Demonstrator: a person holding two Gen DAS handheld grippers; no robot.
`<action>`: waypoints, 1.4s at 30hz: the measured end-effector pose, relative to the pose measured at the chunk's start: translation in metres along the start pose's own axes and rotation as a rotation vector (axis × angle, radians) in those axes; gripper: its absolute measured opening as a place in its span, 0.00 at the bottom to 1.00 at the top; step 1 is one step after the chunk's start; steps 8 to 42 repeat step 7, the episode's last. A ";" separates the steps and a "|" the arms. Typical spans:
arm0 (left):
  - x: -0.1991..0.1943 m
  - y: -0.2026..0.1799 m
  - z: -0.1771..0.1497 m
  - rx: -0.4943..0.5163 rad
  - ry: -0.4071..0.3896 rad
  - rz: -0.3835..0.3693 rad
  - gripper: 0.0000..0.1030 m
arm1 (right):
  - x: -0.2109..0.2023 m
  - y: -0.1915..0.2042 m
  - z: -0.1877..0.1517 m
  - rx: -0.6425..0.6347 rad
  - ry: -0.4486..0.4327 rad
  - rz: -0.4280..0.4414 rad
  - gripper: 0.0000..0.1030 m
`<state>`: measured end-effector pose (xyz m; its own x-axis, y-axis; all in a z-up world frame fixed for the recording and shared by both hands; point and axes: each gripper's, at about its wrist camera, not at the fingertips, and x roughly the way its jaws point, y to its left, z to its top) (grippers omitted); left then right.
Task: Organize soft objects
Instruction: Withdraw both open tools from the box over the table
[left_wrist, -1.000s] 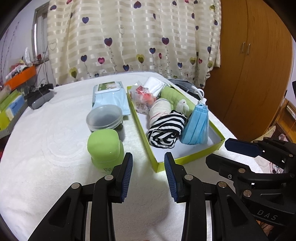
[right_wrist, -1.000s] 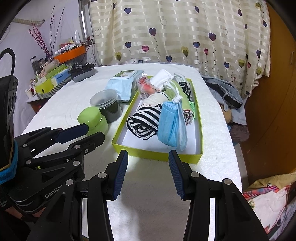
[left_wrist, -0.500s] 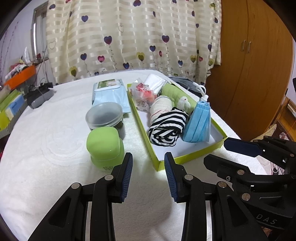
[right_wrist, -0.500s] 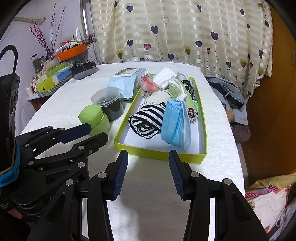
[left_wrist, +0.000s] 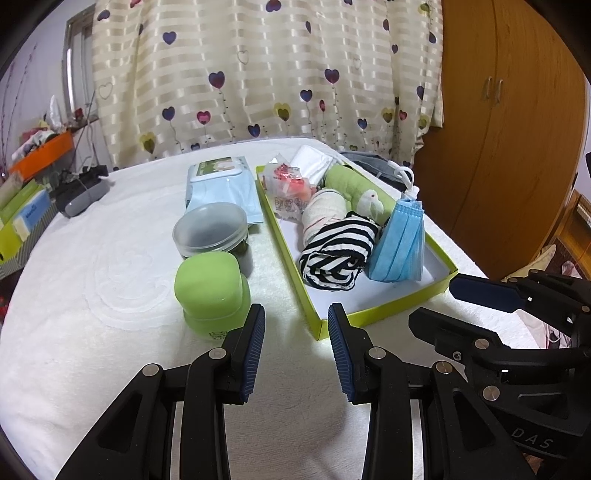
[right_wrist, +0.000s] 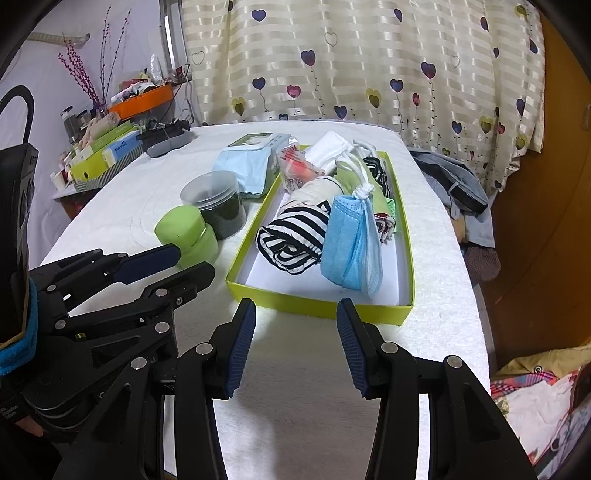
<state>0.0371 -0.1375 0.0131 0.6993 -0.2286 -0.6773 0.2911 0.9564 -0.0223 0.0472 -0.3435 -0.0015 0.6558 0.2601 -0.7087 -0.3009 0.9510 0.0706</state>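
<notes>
A yellow-green tray (left_wrist: 384, 313) (right_wrist: 314, 303) sits on the white table. It holds a striped black-and-white roll (left_wrist: 336, 254) (right_wrist: 290, 240), blue face masks (left_wrist: 400, 243) (right_wrist: 345, 240), a cream roll (left_wrist: 323, 212), a green cloth with a white bird (left_wrist: 360, 192), a white cloth (left_wrist: 314, 162) and a snack packet (left_wrist: 286, 184). My left gripper (left_wrist: 295, 349) is open and empty, just short of the tray's near corner. My right gripper (right_wrist: 295, 345) is open and empty, before the tray's near wall.
A green jar (left_wrist: 210, 291) (right_wrist: 186, 232) and a clear-lidded dark jar (left_wrist: 212, 230) (right_wrist: 216, 201) stand left of the tray. A wet-wipes pack (left_wrist: 221, 184) lies behind them. Boxes (right_wrist: 107, 151) and a grey case (left_wrist: 81, 194) sit far left. The table edge runs on the right.
Both grippers have drawn back slightly from the tray and risen a little. Both stay open and nothing on the table has moved.
</notes>
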 end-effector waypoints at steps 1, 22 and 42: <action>0.000 -0.001 0.000 -0.001 -0.001 -0.001 0.33 | 0.000 0.000 0.000 0.000 0.000 0.000 0.45; 0.001 0.003 -0.002 0.001 -0.005 -0.004 0.33 | 0.001 0.000 0.000 0.002 0.001 -0.002 0.45; 0.001 0.003 -0.002 0.001 -0.005 -0.004 0.33 | 0.001 0.000 0.000 0.002 0.001 -0.002 0.45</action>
